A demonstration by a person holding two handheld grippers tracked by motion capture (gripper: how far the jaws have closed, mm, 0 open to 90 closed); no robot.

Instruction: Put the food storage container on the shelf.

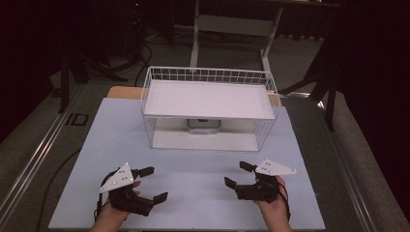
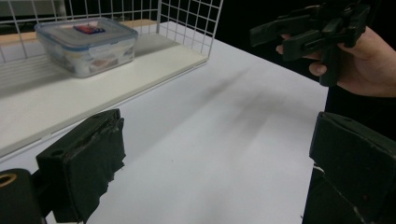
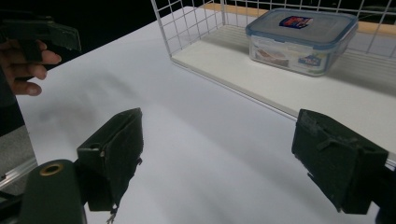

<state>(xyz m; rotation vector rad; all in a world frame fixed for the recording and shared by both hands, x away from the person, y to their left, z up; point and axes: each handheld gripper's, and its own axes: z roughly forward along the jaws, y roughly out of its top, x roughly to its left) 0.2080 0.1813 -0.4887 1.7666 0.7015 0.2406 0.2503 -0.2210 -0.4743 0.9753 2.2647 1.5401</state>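
A clear plastic food box [image 2: 86,44] with a blue-rimmed lid stands on the lower shelf of a white wire rack [image 1: 209,104]; it shows as the same box [image 3: 301,39] in the right gripper view and as a grey box [image 1: 204,125] under the top shelf from above. My left gripper [image 1: 152,183] rests open near the table's front left, nothing between its jaws. At the front right my right gripper [image 1: 237,174] is open too and holds nothing. Both sit well short of the rack.
The rack's white top shelf [image 1: 208,99] is bare. The white tabletop [image 1: 193,179] spreads between the grippers and the rack. Beyond the table are a desk frame [image 1: 232,29], dark stands and a floor rail [image 1: 38,145].
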